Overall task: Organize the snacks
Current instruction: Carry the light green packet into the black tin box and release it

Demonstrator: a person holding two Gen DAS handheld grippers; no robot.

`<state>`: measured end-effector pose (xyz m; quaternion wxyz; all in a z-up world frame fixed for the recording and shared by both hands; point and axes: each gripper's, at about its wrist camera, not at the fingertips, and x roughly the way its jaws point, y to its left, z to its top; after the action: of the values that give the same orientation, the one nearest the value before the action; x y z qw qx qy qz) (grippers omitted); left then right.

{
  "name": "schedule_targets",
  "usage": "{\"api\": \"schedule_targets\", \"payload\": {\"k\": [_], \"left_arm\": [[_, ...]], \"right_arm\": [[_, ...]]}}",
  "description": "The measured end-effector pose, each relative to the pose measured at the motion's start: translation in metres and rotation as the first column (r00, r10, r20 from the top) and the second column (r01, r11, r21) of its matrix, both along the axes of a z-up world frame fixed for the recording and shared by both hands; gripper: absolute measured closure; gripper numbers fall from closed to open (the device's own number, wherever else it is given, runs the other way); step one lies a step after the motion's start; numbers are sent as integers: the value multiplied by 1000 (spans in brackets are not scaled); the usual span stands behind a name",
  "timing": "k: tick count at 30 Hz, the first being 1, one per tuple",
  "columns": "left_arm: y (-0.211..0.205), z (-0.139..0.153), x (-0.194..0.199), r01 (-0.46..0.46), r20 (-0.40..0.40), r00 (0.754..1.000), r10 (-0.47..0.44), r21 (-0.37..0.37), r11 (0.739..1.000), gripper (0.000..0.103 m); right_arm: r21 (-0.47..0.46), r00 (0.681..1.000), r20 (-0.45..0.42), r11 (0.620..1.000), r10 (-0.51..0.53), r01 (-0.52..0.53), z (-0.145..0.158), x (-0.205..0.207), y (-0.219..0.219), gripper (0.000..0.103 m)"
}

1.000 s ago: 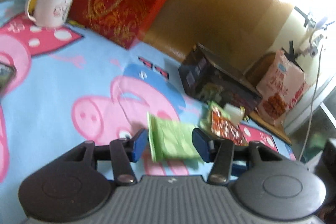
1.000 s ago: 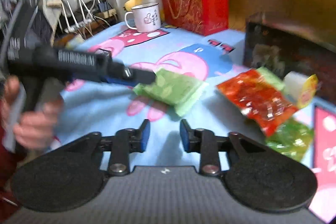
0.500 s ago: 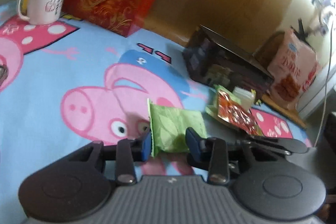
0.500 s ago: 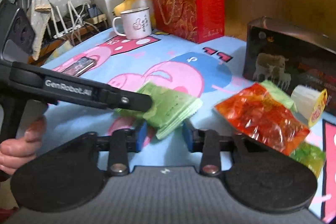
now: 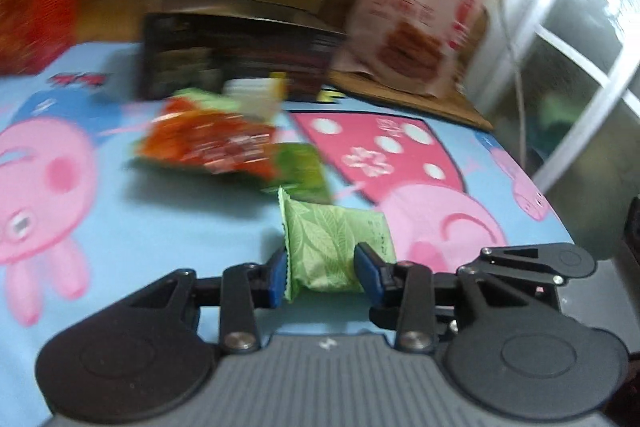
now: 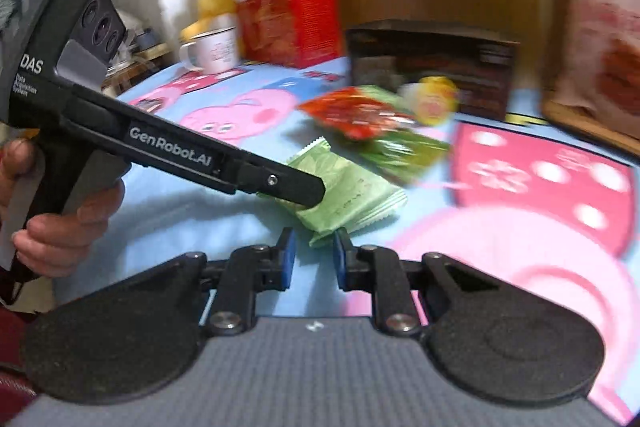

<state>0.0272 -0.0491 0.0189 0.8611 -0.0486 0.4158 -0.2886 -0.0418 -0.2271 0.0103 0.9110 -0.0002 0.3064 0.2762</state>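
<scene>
- your left gripper (image 5: 322,277) is clamped on the green leaf-print packet (image 5: 334,247); the blue pads (image 5: 276,279) pinch it across its width near one end, and the rest sticks forward, above the cartoon-pig sheet (image 5: 100,227).
- your right gripper (image 6: 314,259) is closed down to a narrow gap. a corner of the same packet (image 6: 348,195) sits just ahead of its pads, but i can't tell whether it is pinched or only close, so treat the left grip as the only sure one.
- both views are smeared with motion. slow the carry so the packet doesn't swing in that end-on pinch.
- the other snacks are heaped together near the dark box (image 5: 236,39): a red-orange bag (image 5: 208,143), a darker green wrapper (image 5: 300,167) against it, and a pale piece with yellow on it (image 6: 434,101). my guess is the pile or the box is where this packet belongs.
- keep the packet flat and low when you arrive, and lay it beside the red-orange bag rather than pushing into it, since the heap looks loose and could scatter.
- let go only once the packet rests on the sheet. a soft pillow pack may stick to one pad, so spread the fingers fully before pulling back.
- keep the right gripper clear of the left one's fingers. they are very close now.
</scene>
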Motion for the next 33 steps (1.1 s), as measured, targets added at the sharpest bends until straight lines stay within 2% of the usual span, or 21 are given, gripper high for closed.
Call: {"api": "schedule_targets", "payload": {"k": [5, 7, 8, 12, 15, 19, 20, 21, 23, 28, 33], "left_arm": [[-47, -2, 17, 62, 10, 998, -62, 41, 997, 65], [-59, -2, 23, 64, 19, 998, -66, 66, 996, 62], [-62, -1, 26, 60, 27, 998, -62, 79, 995, 61], [-62, 1, 32, 44, 36, 998, -48, 110, 993, 58], [-59, 0, 34, 39, 36, 998, -43, 118, 992, 55], [-59, -1, 36, 55, 28, 998, -59, 110, 992, 57], [-60, 0, 37, 65, 21, 997, -68, 100, 993, 60], [-61, 1, 37, 68, 22, 997, -70, 98, 993, 64], [-61, 7, 36, 73, 34, 996, -77, 98, 993, 67], [-48, 33, 45, 50, 103, 993, -56, 56, 997, 67], [-34, 67, 75, -24, 186, 982, 22, 8, 1000, 67]], "right_arm": [[-15, 987, 49, 988, -152, 153, -3, 1, -34, 77], [-27, 979, 64, 981, -192, 194, -4, 1, -45, 65], [-23, 976, 69, 978, -205, 207, -5, 2, -47, 55], [-11, 981, 53, 983, -184, 185, -11, 4, -47, 45], [-41, 986, 78, 987, -150, 154, -16, 1, -39, 42], [-57, 988, 87, 989, -129, 134, -14, 4, -31, 46], [-62, 988, 89, 989, -129, 135, -14, 5, -30, 56], [-62, 987, 93, 989, -129, 135, -13, 6, -29, 70], [-53, 986, 93, 989, -136, 141, -12, 9, -29, 80], [-4, 973, 164, 986, -164, 167, 5, 20, -28, 80], [55, 955, 247, 986, -165, 156, 32, 61, -24, 80]]}}
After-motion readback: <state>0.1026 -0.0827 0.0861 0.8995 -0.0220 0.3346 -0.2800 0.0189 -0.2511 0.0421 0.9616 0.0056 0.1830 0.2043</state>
